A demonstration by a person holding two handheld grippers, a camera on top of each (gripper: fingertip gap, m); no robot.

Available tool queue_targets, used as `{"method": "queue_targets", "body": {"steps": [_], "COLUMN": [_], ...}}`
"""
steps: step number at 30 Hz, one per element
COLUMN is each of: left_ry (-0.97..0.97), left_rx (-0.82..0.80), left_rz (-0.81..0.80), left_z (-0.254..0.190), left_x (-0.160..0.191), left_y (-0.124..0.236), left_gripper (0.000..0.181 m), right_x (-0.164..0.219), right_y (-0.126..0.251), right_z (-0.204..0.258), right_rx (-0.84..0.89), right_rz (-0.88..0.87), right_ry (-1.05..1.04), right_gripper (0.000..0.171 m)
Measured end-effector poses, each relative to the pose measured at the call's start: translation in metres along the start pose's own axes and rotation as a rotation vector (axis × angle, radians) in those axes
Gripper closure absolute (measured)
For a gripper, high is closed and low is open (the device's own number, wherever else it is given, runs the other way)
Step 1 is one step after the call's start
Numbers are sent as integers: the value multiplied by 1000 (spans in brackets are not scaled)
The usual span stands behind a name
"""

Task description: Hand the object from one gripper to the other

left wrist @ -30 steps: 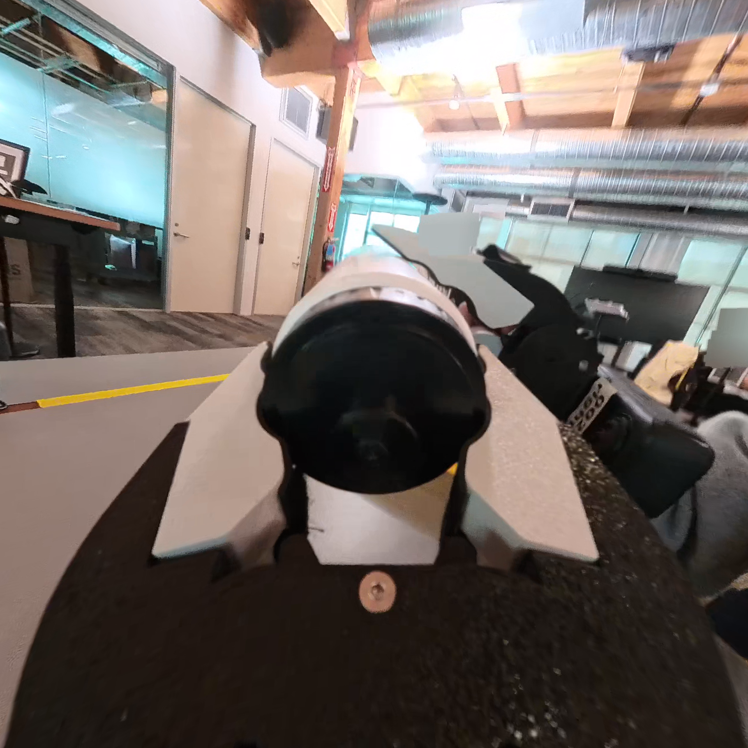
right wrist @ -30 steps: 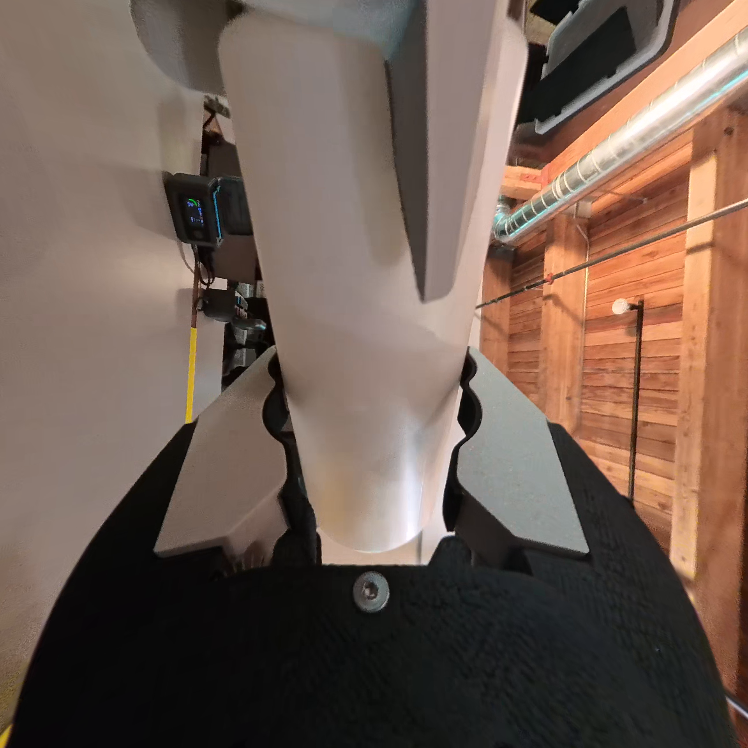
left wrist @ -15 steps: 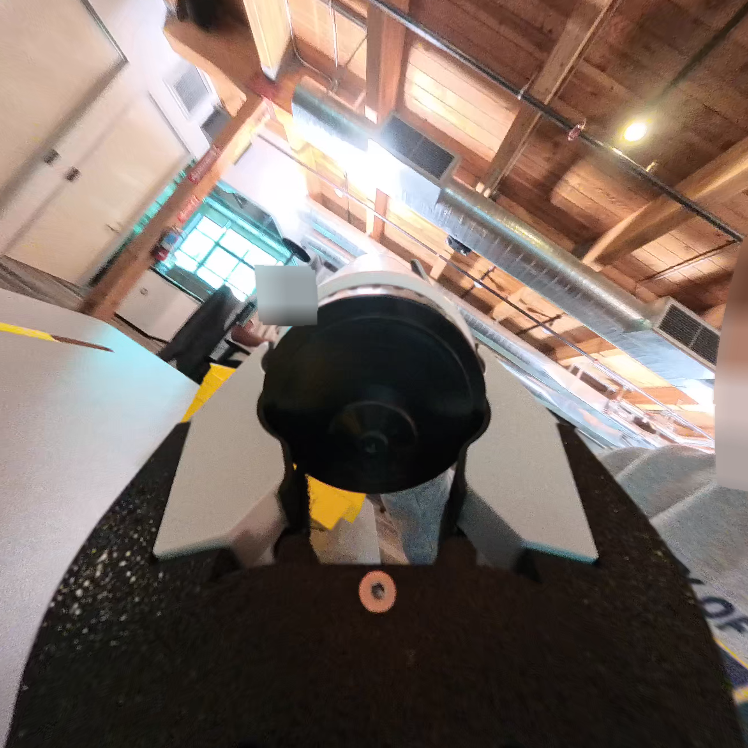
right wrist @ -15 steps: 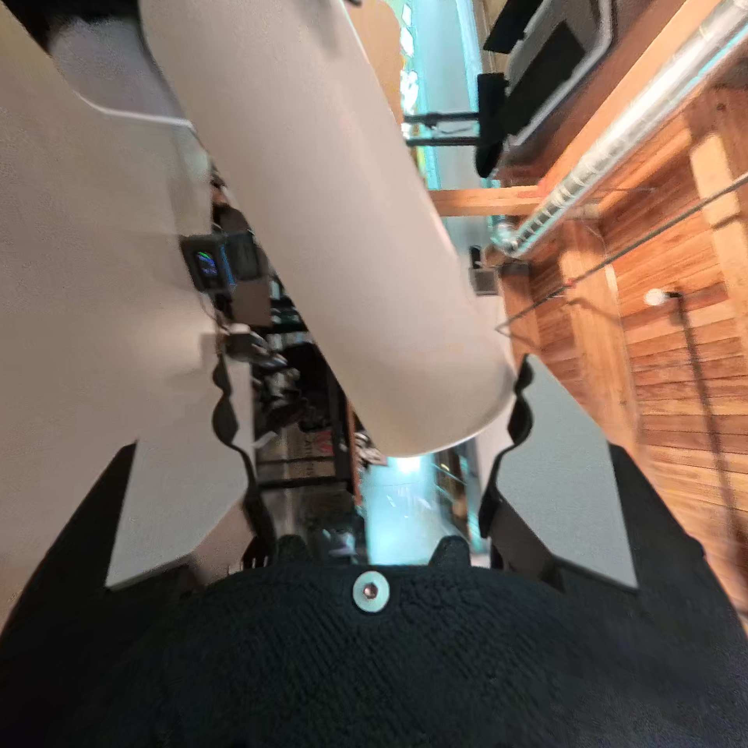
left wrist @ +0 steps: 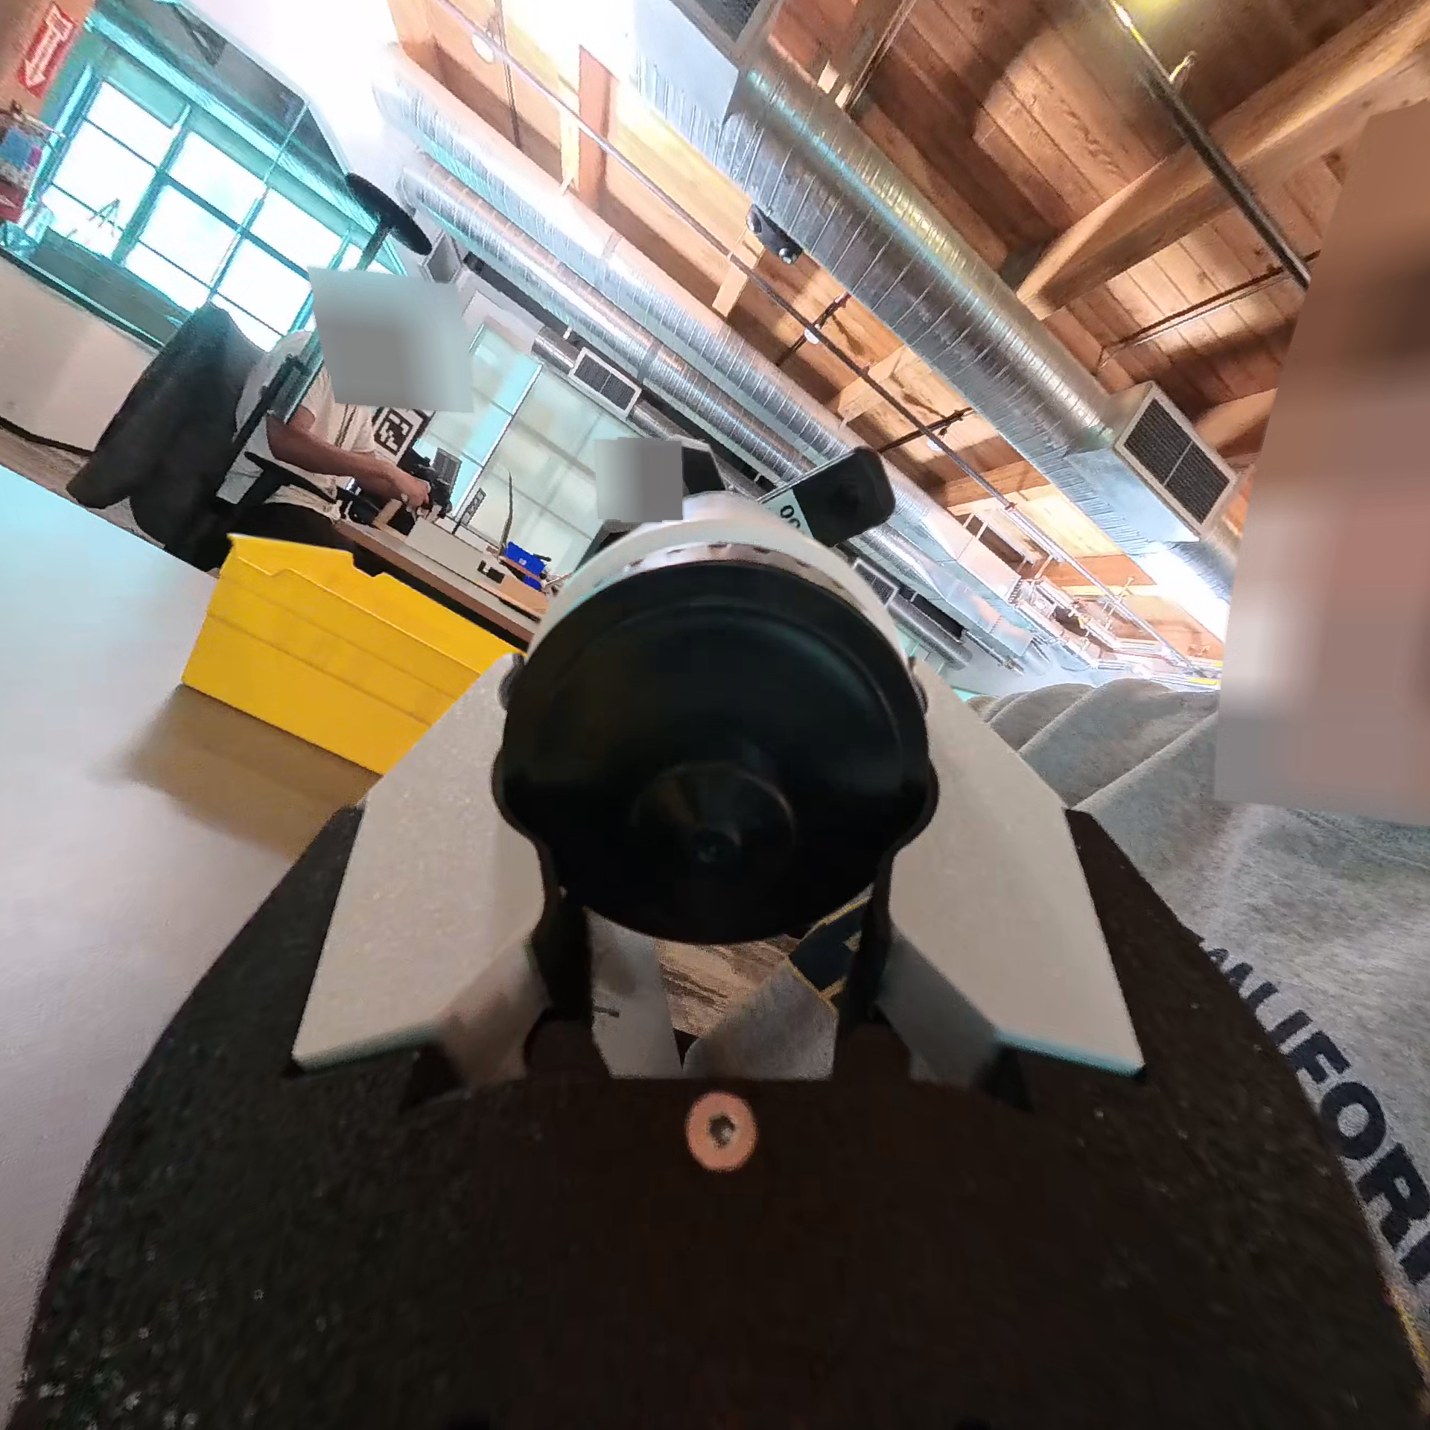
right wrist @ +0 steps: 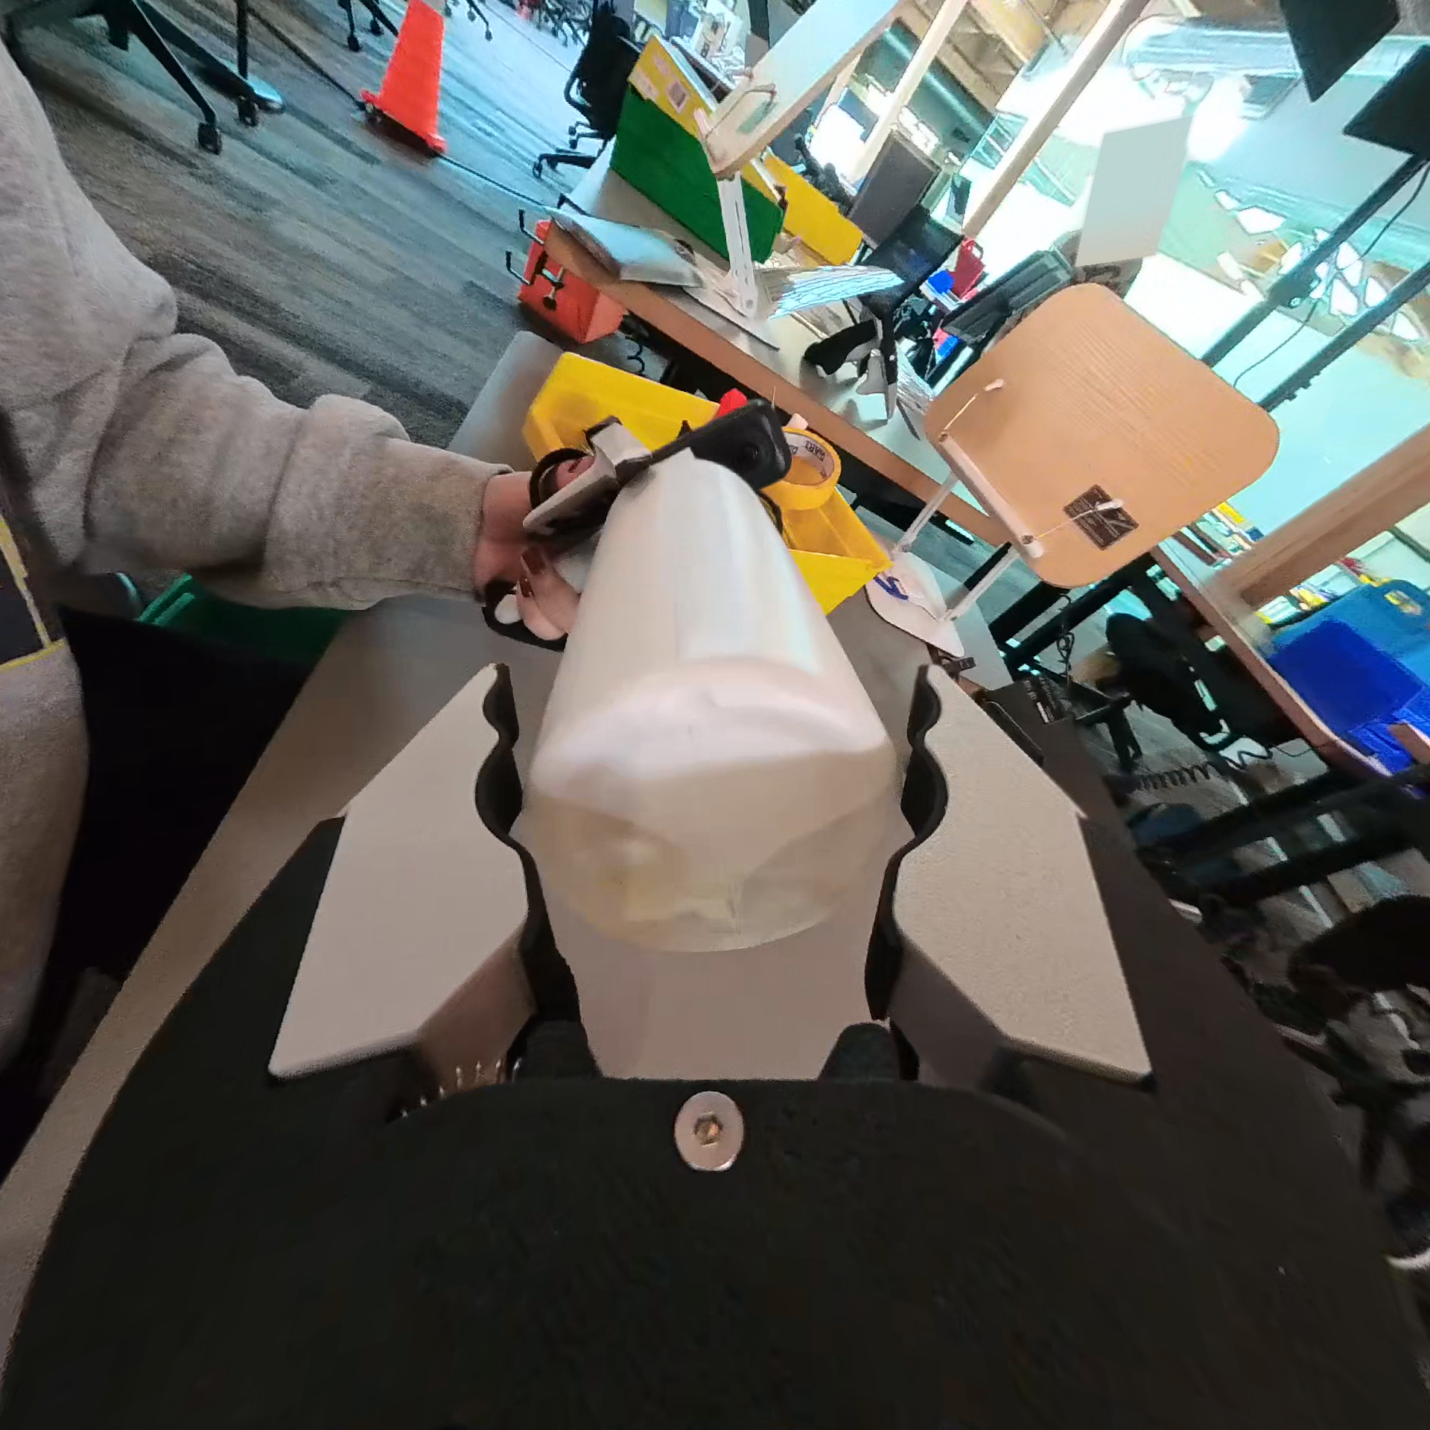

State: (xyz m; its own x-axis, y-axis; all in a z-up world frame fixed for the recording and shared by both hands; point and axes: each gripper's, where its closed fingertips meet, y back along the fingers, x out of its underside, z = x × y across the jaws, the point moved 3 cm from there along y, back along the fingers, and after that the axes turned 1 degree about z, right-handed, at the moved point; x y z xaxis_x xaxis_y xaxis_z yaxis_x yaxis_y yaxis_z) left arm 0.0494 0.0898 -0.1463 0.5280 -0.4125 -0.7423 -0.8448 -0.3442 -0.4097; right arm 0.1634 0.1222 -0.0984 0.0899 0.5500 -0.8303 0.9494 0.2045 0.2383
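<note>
Right claw (right wrist: 712, 820) has let go; left claw (left wrist: 716, 781) grips bottle (right wrist: 696, 658).

Lettering noted, placed relative to the yellow bin (left wrist: 333, 650):
- Left wrist view: grey sweatshirt (left wrist: 1315, 967), far right of the bin, with large dark printed letters, partly cut off.
- Red sign (left wrist: 46, 39), high above and left of the bin; lettering too blurred to read.
- Right wrist view: yellow tape roll (right wrist: 812, 464) at the bin's (right wrist: 611, 402) right end, with small dark print.
- Wooden chair back (right wrist: 1099, 456), right of the bin, with a small dark label.
</note>
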Motion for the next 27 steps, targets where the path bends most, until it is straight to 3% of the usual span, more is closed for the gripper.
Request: {"method": "queue_targets", "body": {"steps": [6,10,14,18,23,27], "left_ry": [19,10,-53,-178,-339,-362], "left_rx": [-46,22,78,35,-17,-100], "left_rz": [-80,-185,-194,-189,-183,-205], "left_z": [10,2,-11,-16,-21,-15], "left_x": [-5,-20,-24,-27,-27,-32], "left_y": [7,15,5,-3,-17,-19], "left_gripper": [89,88,70,70,77,80], "right_x": [21,31,42,50,51,65], "right_y": [-6,-14,-21,-25,-44,-59], "right_z": [1,3,5,10,15,29], "right_rx": [32,83,122,76,-123,-172], "right_rz": [94,75,-15,-164,-326,-228], "right_ry": [-45,-158,-353,-626,-995,-1002], "right_gripper": [71,71,81,82,82,81]}}
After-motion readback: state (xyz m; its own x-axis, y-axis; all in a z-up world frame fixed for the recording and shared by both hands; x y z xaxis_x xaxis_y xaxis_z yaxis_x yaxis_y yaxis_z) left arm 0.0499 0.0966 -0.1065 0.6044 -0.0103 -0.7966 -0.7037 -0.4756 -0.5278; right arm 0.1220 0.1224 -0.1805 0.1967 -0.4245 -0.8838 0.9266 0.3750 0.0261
